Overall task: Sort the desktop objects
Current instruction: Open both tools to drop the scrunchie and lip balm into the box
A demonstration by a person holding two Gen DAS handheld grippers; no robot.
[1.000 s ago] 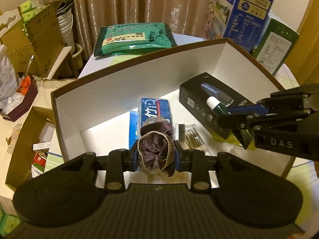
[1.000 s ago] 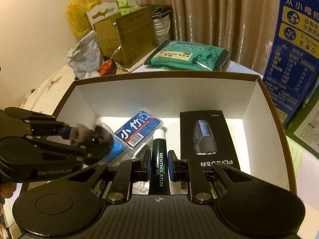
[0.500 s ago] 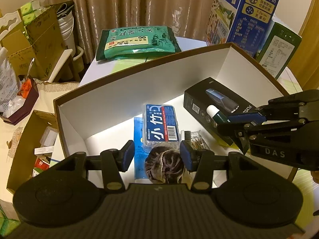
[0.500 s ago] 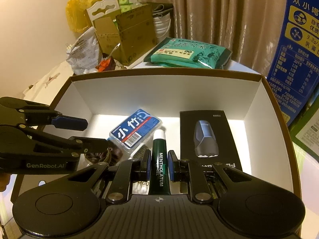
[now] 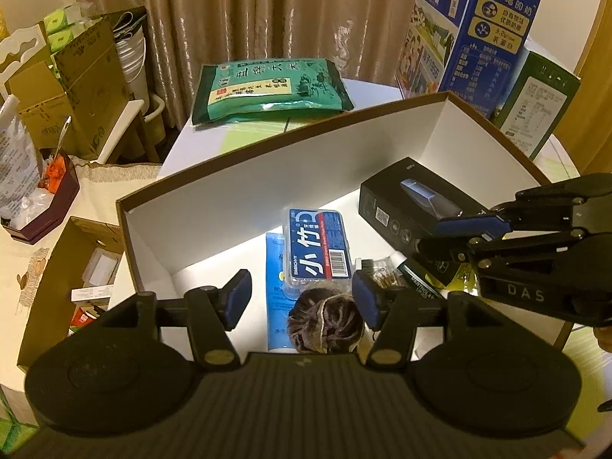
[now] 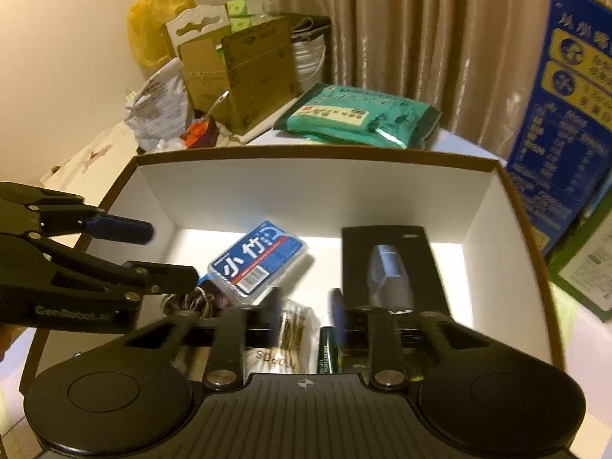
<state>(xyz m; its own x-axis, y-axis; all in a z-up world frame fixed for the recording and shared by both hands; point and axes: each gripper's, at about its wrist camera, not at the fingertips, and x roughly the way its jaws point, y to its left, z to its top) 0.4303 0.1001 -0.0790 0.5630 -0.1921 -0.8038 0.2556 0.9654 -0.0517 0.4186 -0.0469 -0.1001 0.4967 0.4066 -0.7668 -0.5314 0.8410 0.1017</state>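
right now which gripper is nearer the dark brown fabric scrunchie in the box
Left. The left gripper hangs right over the dark brown fabric scrunchie, opening jaws clear of it; the right gripper is off to its right, above the green tube.

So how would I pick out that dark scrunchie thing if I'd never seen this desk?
Find the big white-walled box on the table. At its near end, just in front of the blue packet with a barcode, lies the scrunchie. It is the only soft, crumpled brown fabric there; its neighbours are flat, printed packs.
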